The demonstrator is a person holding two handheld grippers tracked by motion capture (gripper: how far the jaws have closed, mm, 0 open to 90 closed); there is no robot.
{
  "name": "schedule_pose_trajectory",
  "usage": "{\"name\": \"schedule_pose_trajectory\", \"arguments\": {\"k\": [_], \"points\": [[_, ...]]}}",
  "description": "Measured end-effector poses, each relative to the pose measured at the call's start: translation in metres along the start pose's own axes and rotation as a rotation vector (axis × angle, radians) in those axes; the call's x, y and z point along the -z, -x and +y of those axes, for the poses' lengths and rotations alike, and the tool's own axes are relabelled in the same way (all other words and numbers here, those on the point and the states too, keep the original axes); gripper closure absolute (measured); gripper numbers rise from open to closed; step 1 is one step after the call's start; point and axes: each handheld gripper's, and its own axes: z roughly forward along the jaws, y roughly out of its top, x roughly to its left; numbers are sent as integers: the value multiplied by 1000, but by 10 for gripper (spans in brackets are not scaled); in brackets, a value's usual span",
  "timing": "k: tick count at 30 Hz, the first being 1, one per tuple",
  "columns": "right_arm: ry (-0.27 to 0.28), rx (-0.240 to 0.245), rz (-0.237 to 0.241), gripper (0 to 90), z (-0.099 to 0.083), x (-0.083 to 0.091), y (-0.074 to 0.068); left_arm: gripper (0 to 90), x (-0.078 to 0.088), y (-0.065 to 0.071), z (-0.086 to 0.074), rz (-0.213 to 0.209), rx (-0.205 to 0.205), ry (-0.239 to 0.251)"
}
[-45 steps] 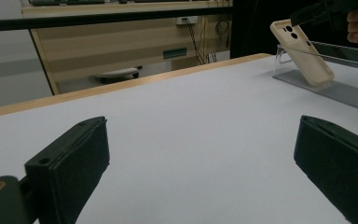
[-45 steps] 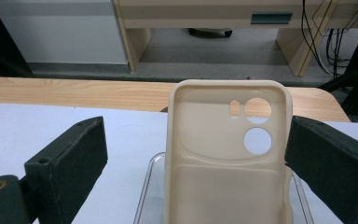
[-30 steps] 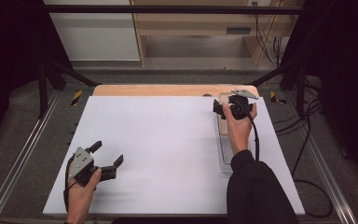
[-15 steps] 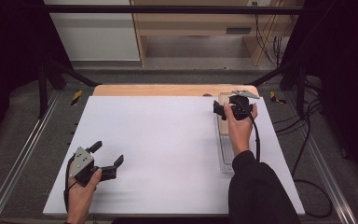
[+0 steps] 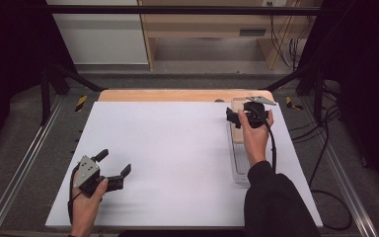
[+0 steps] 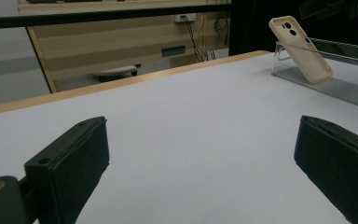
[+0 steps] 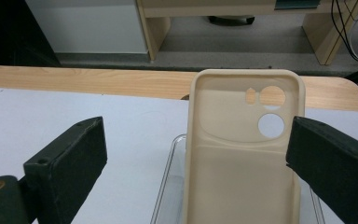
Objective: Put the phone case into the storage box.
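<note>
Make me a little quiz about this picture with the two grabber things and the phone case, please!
1. True or false: the right gripper has its jaws shut tight on the phone case.
2. What does the phone case lean on? A) a clear stand B) a wooden box C) a book
3. Fill in: the left gripper rests low over the white ____ with its jaws open, holding nothing.

Key:
1. False. Its jaws stand open, one to each side of the case.
2. A
3. table
</note>
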Motion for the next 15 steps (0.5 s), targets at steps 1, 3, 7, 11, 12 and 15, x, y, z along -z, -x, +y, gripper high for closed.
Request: {"name": "schedule_pose_trajectory", "arguments": {"k": [1,3,7,11,12,15], "points": [[0,0,2,54,0,0,0,27,0,0,0,0,0,0],[0,3,4,55,0,1,0,27,0,0,0,0,0,0],[-3,9,9,56,0,1,-1,27,0,0,0,0,0,0],[-7,16,15,59,-1,1,-2,27,0,0,0,0,0,-1],[-6,15,16,59,-1,2,-2,27,0,0,0,0,0,-1],[-2,15,20,59,0,3,-3,27,0,1,0,0,-1,-1]]}}
